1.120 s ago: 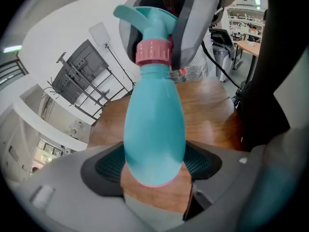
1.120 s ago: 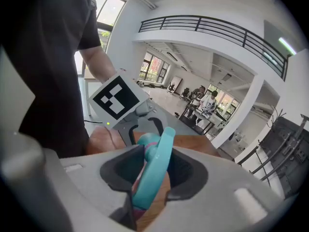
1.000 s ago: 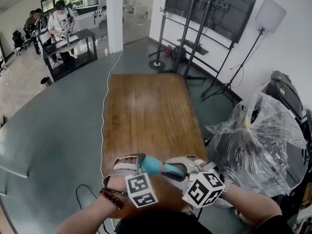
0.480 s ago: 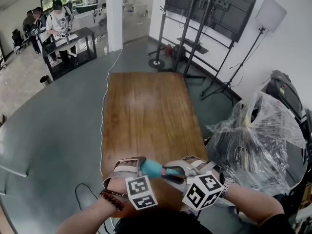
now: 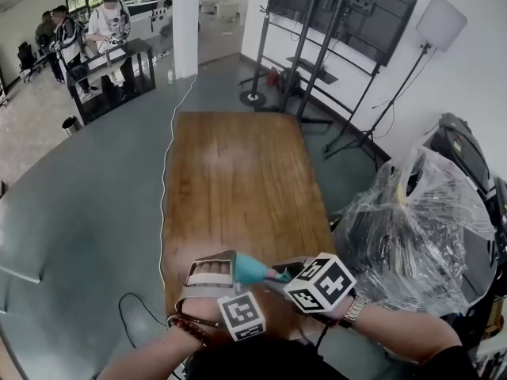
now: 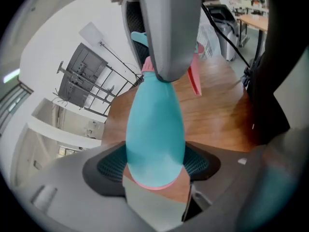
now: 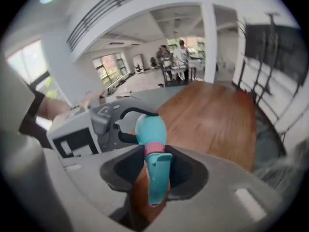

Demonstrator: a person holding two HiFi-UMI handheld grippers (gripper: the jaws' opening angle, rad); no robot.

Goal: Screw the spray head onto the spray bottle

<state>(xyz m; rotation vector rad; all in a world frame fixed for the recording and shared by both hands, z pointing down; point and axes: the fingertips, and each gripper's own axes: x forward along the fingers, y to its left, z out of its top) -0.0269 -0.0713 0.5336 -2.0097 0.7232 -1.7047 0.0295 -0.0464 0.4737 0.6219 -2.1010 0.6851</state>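
The spray bottle (image 5: 252,270) is held nearly level in the air above the near end of the desk (image 5: 238,165), touching nothing below it. It is supported at both ends.

The left hand-held gripper (image 5: 231,269) is clamped on the teal body of the bottle; in the left gripper view both pads are seen pressed against its rounded sides. The right hand-held gripper (image 5: 290,275) is clamped on the spray head (image 7: 157,180), with its jaws closed at the pink collar (image 7: 154,150), where the head meets the bottle neck.

Step in hand: threading of the head onto the neck. The head is already seated in line with the bottle, and no gap is seen at the collar. Whether the thread is fully tightened cannot be determined from the views.

Next move, as judged:
- The bottle is to be kept fixed by the left hand-held gripper.
- The head is to be rotated about the bottle's long axis by the right hand-held gripper, with light pressure toward the neck.
- If wrist travel is exhausted, the right jaws are to be released, turned back and closed on the collar again.
- Both axes are to be kept aligned, so that cross-threading is avoided.
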